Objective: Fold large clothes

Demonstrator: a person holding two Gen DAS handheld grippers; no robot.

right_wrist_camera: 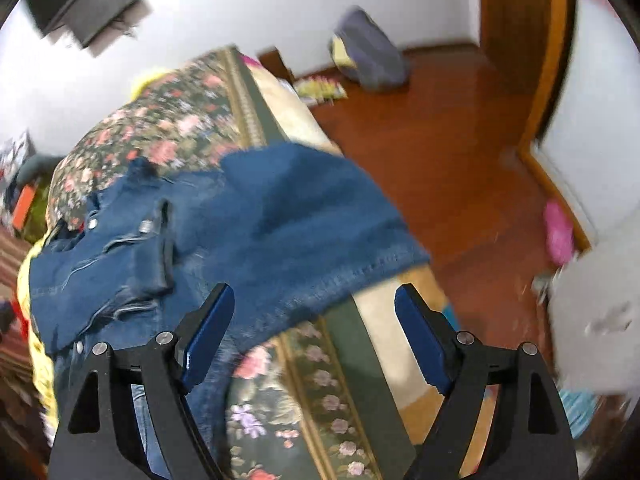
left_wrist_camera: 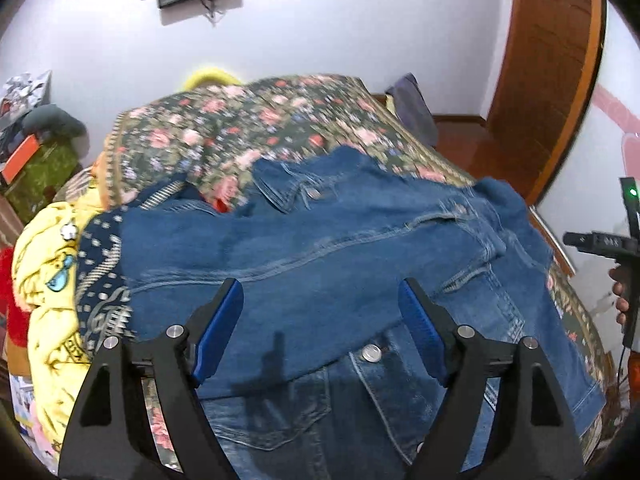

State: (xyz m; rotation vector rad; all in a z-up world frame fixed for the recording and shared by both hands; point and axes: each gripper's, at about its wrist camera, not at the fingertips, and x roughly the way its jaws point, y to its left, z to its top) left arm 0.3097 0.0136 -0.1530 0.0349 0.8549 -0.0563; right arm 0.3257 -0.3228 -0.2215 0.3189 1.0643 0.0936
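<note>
Along the left edge of the bed lies a heap of other clothes: a yellow printed garment [left_wrist_camera: 44, 280] and a navy patterned cloth [left_wrist_camera: 102, 276], both partly under the main item. That item is a blue denim jacket [left_wrist_camera: 320, 248], spread across the floral bedspread [left_wrist_camera: 240, 128] with its long axis running left to right across the bed. Its collar and chest buttons face up towards the far side, and one layer appears already turned over the front.

The left gripper [left_wrist_camera: 322, 332] hovers over the middle of the jacket, jaws wide apart and nothing between the blue pads [left_wrist_camera: 218, 332]; the denim sits below them, not pinched. The right gripper [right_wrist_camera: 316, 344] stands at the jacket's right end, also spread wide and empty. From its own camera, the folded denim edge [right_wrist_camera: 340, 276] lies just ahead and left of its jaws, overhanging the bed's side, with bedspread border and red wooden floor [right_wrist_camera: 460, 160] beyond.

Judgement: the right hand is nearer the overhanging end, so the next fold likely turns on bringing that end leftward along the long axis.

Limits on inspection: the right view is motion-blurred, so seams are hard to read. Both sleeves cannot be traced with certainty. The jacket's near hem is cut off behind the gripper bodies. A pale blurred mass [right_wrist_camera: 600, 320] at far right cannot be identified.
</note>
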